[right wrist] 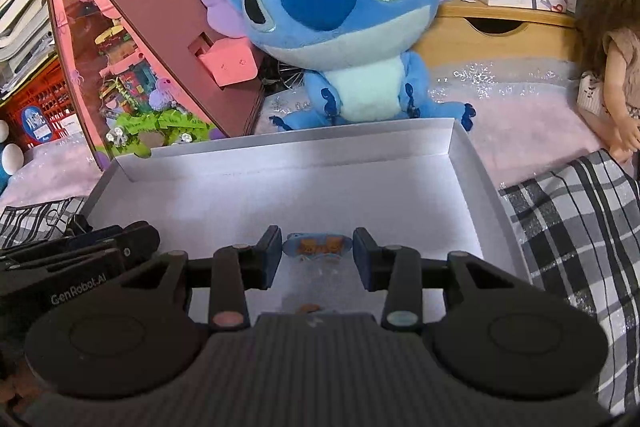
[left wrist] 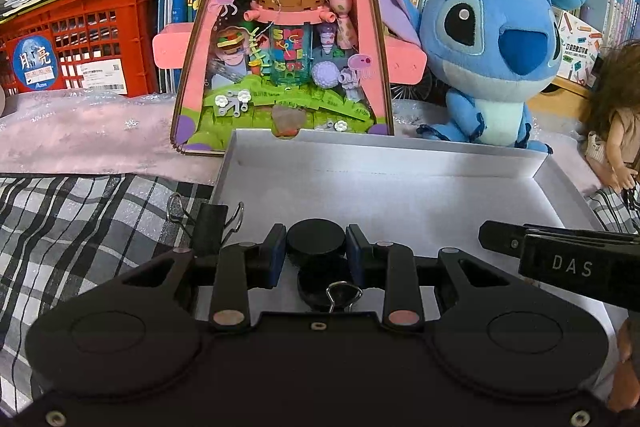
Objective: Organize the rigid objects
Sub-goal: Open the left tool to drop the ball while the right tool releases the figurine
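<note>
White box (left wrist: 400, 183), open-topped, serves as the collecting tray; all positions are given from it.

Left of the box: binder clip (left wrist: 210, 227) on the checked cloth (left wrist: 80, 211), not yet collected.

Over the box's near edge: left gripper (left wrist: 316, 251), fingers clamped on a black round cap (left wrist: 316, 241), apparently to set it inside.

Over the box floor, right of that: right gripper (right wrist: 316, 254), pads standing just off a small blue-and-orange tag (right wrist: 317, 246), so released or about to grasp.

Behind the box: blue plush (right wrist: 340, 11).

Writing: "DAS", "GenRobot.AI", "POCKET LABEL PRINTER".
</note>
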Demonstrator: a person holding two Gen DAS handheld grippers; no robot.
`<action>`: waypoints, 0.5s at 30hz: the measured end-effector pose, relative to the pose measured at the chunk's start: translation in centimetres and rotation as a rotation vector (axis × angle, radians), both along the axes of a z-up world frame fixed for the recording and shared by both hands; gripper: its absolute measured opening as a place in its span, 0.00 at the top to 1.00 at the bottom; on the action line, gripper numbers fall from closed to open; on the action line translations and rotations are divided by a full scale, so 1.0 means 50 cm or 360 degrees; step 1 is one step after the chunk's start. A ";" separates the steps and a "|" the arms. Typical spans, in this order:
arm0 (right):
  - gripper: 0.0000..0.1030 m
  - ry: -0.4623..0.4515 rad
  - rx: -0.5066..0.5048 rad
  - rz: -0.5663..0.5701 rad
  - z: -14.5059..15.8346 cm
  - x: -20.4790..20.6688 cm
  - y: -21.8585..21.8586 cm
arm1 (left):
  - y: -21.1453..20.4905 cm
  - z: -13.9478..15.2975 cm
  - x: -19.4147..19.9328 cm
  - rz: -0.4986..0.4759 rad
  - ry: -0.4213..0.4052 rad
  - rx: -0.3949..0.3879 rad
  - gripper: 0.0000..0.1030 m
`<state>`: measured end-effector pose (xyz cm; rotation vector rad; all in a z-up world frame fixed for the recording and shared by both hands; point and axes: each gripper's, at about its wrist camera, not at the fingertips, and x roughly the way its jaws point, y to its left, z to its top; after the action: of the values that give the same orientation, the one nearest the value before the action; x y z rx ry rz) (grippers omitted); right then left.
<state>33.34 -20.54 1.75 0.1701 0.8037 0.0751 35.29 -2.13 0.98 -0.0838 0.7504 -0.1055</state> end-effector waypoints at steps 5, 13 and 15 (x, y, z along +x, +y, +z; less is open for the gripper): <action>0.40 -0.0025 0.0002 -0.0005 0.006 -0.006 0.002 | -0.003 0.015 -0.017 -0.0032 -0.0027 0.0022 0.61; 0.25 -0.0116 -0.0010 0.0029 0.039 -0.034 0.008 | 0.006 0.054 -0.055 -0.0055 -0.0096 -0.0010 0.39; 0.22 -0.0140 -0.0012 0.0036 0.045 -0.046 0.007 | 0.010 0.062 -0.069 -0.0068 -0.0119 -0.0028 0.34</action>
<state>31.05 -20.20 4.01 0.1496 0.7182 0.1005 31.82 -1.62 4.07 -0.0800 0.6768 -0.1550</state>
